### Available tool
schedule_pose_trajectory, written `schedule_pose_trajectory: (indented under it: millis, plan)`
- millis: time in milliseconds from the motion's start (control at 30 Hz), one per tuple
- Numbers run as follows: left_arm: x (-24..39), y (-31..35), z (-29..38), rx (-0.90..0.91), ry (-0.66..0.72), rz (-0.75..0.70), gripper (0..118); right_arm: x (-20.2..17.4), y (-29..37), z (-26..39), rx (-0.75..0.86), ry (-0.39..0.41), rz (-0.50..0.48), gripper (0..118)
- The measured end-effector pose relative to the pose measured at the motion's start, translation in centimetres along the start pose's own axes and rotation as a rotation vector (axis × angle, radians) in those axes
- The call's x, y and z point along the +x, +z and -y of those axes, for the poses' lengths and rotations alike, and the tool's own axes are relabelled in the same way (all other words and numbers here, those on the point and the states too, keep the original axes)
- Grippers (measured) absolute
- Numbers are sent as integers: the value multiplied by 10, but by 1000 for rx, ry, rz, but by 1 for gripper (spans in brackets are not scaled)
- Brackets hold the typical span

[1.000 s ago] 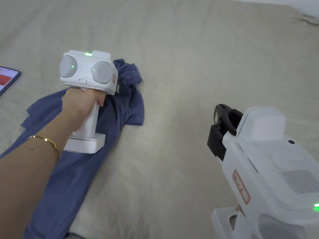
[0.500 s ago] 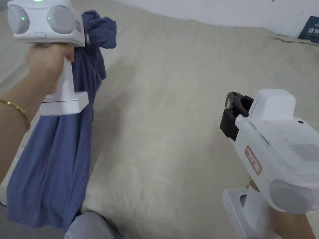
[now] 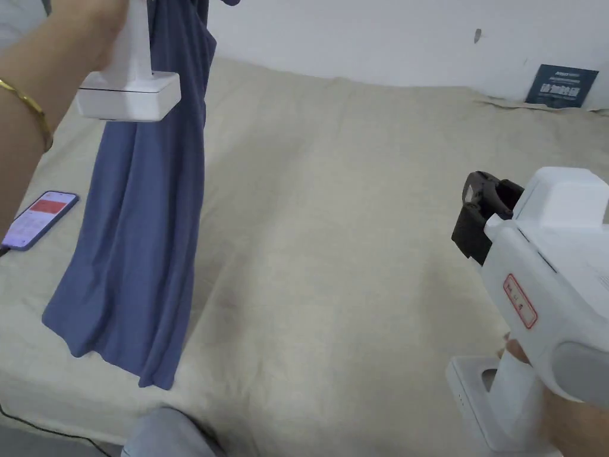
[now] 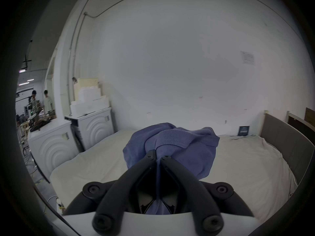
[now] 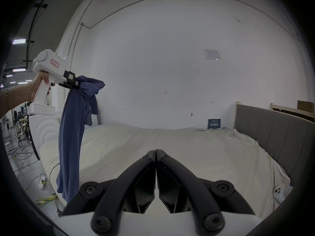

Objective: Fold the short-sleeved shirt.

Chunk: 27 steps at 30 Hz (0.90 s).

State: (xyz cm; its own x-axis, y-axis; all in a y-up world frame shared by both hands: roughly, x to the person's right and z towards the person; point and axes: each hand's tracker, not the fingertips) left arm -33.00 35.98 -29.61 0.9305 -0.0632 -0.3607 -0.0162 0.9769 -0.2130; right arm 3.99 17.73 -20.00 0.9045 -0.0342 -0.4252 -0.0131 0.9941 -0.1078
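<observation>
The blue short-sleeved shirt (image 3: 143, 226) hangs in a long bunch above the bed's left side, its lower hem near the sheet. My left gripper (image 4: 157, 155) is shut on a fold of the shirt (image 4: 179, 142), held high; in the right gripper view the left gripper (image 5: 75, 83) pinches the shirt (image 5: 71, 137) at its top. My right gripper (image 5: 156, 152) is shut with nothing between its jaws, low over the bed's right side, and its black tip (image 3: 476, 223) is far from the cloth.
A beige sheet covers the bed (image 3: 357, 238). A phone (image 3: 38, 219) with a cable lies at the bed's left edge. A grey headboard (image 5: 272, 134) stands at the right, a small dark card (image 3: 561, 86) leans on the wall, white machines (image 4: 71, 134) stand left.
The left gripper has lifted the shirt off the bed, from lying bunched on the sheet to hanging free. The right gripper has stayed low at the right.
</observation>
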Motion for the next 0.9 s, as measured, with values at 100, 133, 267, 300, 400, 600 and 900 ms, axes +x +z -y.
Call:
schedule_pose_trajectory:
  millis: [100,133,267,300,400,600,900]
  plan:
    - [44,-9,1,0,-25,89,0,17,15,-3,13,-3,59,0]
    - [61,-12,5,-5,-37,123,0,23,21,-5,18,-6,80,0]
    - [140,-23,34,-56,-70,276,0,52,42,-8,22,-13,180,0]
    - [161,-25,43,-77,-74,323,0,61,46,-7,21,-16,209,0]
    - [224,-12,74,-141,-113,448,0,85,63,-5,13,-23,288,0]
    - [336,-5,146,-247,-209,663,0,129,87,6,-20,-64,423,0]
    - [429,36,275,-451,-346,843,0,161,100,29,-69,-102,508,0]
